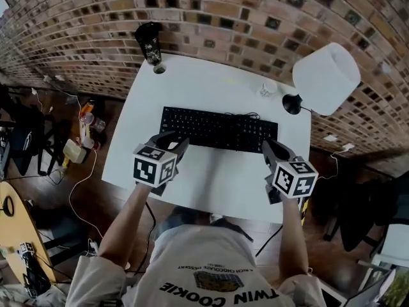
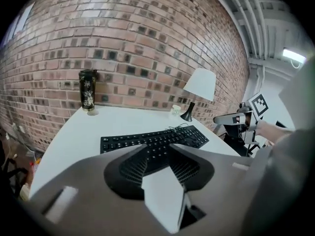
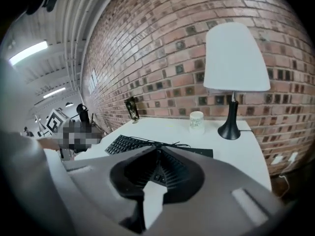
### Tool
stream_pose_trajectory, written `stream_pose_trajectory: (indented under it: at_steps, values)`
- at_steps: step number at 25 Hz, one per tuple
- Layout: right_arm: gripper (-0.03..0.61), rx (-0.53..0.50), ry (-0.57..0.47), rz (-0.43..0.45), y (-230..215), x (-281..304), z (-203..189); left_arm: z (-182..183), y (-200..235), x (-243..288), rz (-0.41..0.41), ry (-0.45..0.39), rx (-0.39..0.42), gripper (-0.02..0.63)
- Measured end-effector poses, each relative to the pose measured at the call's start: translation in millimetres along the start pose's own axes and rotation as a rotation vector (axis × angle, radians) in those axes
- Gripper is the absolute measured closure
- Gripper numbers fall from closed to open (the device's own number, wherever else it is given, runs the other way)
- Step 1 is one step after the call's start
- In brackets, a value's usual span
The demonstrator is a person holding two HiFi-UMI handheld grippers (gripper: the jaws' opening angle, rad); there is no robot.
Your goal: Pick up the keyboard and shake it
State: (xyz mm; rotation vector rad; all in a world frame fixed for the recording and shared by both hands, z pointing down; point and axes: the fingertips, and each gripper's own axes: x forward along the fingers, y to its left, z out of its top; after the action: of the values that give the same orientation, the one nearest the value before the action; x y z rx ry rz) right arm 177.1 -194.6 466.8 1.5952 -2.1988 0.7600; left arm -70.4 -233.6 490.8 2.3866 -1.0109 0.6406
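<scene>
Found the keyboard (image 1: 218, 129) flat on the white desk (image 1: 211, 178), untouched. Held the left tool (image 1: 174, 142) near its front-left end, jaws spread with nothing between them. Held the right tool (image 1: 271, 149) near its front-right end, jaws pressed together and empty. Noted a lamp (image 1: 326, 78), cup (image 1: 269, 88) and dark tumbler (image 1: 149, 43) toward the brick wall.

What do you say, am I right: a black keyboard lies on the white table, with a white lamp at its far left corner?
No: the head view shows the lamp at the far right corner of the table. The black keyboard does lie there.
</scene>
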Motion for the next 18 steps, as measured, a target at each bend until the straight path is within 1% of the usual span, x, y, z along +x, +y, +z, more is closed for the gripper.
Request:
stream_pose_trajectory:
  at_steps: [1,2,5,7,9,11,13,16,18]
  values:
    - [0.565,0.031,0.010,0.001,-7,6,0,-1,16,3,-0.014,0.015,-0.013,0.454]
    - [0.565,0.058,0.020,0.002,-13,10,0,-3,32,7,-0.028,0.030,-0.028,0.440]
    - [0.561,0.112,0.043,-0.007,-33,17,-2,-9,72,18,-0.052,0.080,-0.055,0.420]
    - [0.560,0.128,0.058,-0.027,-49,21,-5,-14,94,24,-0.049,0.113,-0.052,0.408]
    - [0.555,0.126,0.084,-0.046,-64,24,-10,-19,109,30,-0.050,0.140,-0.040,0.374]
    - [0.531,0.114,0.118,-0.048,-77,26,-15,-21,118,36,-0.060,0.159,-0.045,0.357]
    - [0.495,0.114,0.161,-0.027,-89,30,-22,-24,125,43,-0.077,0.186,-0.073,0.328]
    - [0.450,0.119,0.230,0.030,-108,42,-34,-33,128,55,-0.117,0.251,-0.116,0.314]
    - [0.430,0.139,0.249,0.079,-118,49,-36,-38,127,61,-0.144,0.285,-0.138,0.314]
